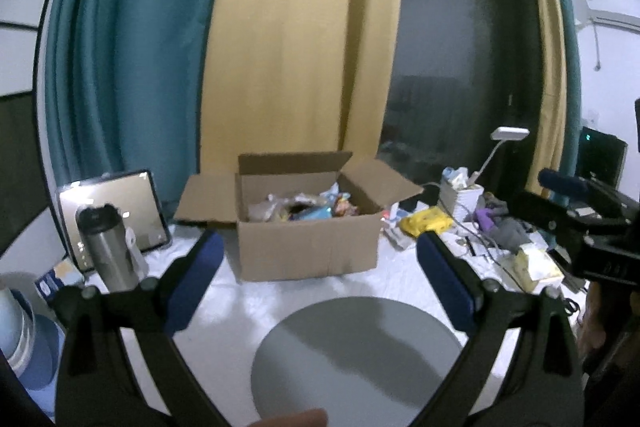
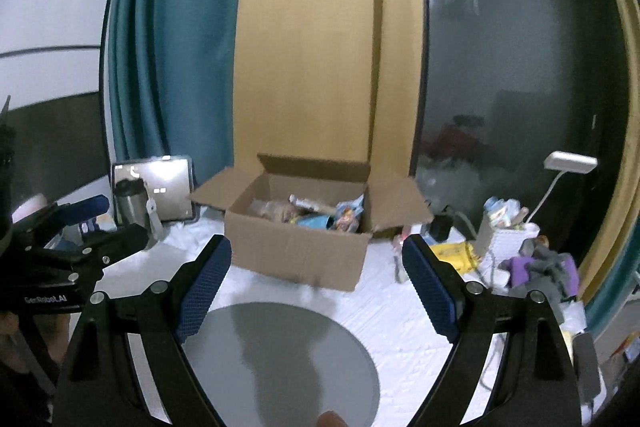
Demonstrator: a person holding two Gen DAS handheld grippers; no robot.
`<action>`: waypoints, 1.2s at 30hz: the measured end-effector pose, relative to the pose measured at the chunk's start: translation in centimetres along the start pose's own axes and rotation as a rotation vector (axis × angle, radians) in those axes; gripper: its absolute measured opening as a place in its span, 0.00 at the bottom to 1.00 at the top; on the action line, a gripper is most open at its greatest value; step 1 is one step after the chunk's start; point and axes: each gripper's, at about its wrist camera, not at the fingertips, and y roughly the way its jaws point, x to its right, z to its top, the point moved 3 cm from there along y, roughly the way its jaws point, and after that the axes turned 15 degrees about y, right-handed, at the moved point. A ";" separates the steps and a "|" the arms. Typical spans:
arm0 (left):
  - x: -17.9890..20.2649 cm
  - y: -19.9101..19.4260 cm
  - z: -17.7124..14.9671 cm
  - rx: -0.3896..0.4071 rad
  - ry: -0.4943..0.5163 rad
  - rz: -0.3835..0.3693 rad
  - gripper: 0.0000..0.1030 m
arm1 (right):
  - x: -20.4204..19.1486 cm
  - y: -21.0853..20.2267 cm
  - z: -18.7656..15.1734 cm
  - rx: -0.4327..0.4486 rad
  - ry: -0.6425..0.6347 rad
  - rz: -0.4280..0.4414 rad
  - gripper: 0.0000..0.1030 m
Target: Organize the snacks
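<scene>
Nearest to me lies the grey round plate [image 1: 356, 359], bare. Both my left gripper [image 1: 320, 267] and right gripper [image 2: 316, 279] are spread wide and hold nothing. Snack packets [image 2: 320, 213] sit inside the open cardboard box [image 1: 308, 247] behind; whether sorting starts or ends, I cannot judge.

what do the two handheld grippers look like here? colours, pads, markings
Both match: the left gripper and right gripper have black, Y-shaped frames with silver bolt heads at the joints. Each finger carries a long dark blue pad with a knurled, grid-like texture. Seen from the right wrist camera, the left gripper's black body bears white "GenRobot.AI" lettering. No cables or sleeves are visible.
</scene>
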 end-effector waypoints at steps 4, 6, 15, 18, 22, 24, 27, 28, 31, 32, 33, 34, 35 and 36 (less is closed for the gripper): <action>0.6 -1.0 0.9 0.028 0.020 -0.001 0.95 | 0.5 -1.7 0.7 0.038 0.008 -0.005 0.87; 0.9 -1.4 1.2 0.040 0.034 0.015 0.95 | 0.7 -2.3 0.9 0.053 0.012 -0.008 0.87; 0.9 -2.3 1.7 0.064 0.014 0.017 0.95 | 1.0 -3.4 1.2 0.078 0.020 -0.015 0.87; 1.0 -2.4 1.6 0.061 0.015 0.019 0.95 | 1.0 -3.5 1.2 0.079 0.019 -0.016 0.87; 1.0 -2.4 1.6 0.060 0.014 0.020 0.95 | 1.0 -3.5 1.2 0.079 0.020 -0.018 0.87; 1.0 -2.4 1.6 0.061 0.015 0.022 0.95 | 1.0 -3.5 1.2 0.079 0.020 -0.016 0.87; 1.0 -2.4 1.5 0.062 0.009 0.024 0.95 | 1.1 -3.5 1.2 0.078 0.020 -0.018 0.87; 1.0 -2.5 1.5 0.063 0.007 0.026 0.95 | 1.1 -3.5 1.2 0.077 0.020 -0.018 0.87; 0.9 -2.5 1.4 0.062 0.007 0.025 0.95 | 1.1 -3.5 1.2 0.076 0.020 -0.018 0.87; 0.9 -2.5 1.4 0.062 0.007 0.026 0.95 | 1.1 -3.5 1.2 0.076 0.020 -0.017 0.87; 1.0 -2.5 1.4 0.060 0.007 0.028 0.95 | 1.1 -3.5 1.2 0.075 0.020 -0.018 0.87; 1.0 -2.5 1.3 0.059 0.008 0.028 0.95 | 1.1 -3.5 1.2 0.076 0.021 -0.017 0.87; 1.0 -2.5 1.3 0.057 0.009 0.028 0.95 | 1.2 -3.5 1.2 0.075 0.021 -0.016 0.87; 1.1 -2.5 1.3 0.056 0.012 0.031 0.95 | 1.2 -3.6 1.2 0.075 0.020 -0.016 0.87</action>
